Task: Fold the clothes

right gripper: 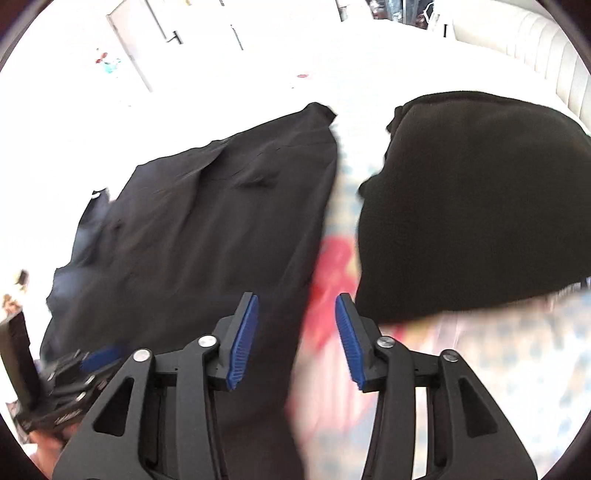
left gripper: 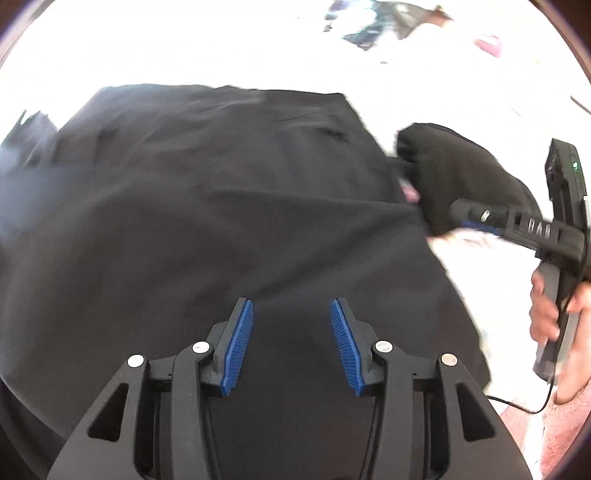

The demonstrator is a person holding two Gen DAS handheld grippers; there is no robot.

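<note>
A large black garment (left gripper: 207,229) lies spread flat on a pale bed sheet (right gripper: 517,369). My left gripper (left gripper: 291,302) hovers open over its near part, with nothing between the blue pads. In the right wrist view the same garment (right gripper: 207,229) lies to the left, and a folded black fleece piece (right gripper: 472,206) sits to the right. My right gripper (right gripper: 296,297) stands open above the strip of sheet between them, at the garment's right edge. From the left wrist view the right gripper (left gripper: 465,219) reaches in beside the fleece piece (left gripper: 461,173). The left gripper (right gripper: 96,360) shows blurred at the lower left.
The sheet has a red and blue print (right gripper: 332,266) near the grippers. A hand (left gripper: 546,310) holds the right gripper's handle, with a thin cable (left gripper: 524,406) trailing below. A padded white headboard or cushion (right gripper: 535,44) stands at the far right; white furniture (right gripper: 155,33) lies beyond.
</note>
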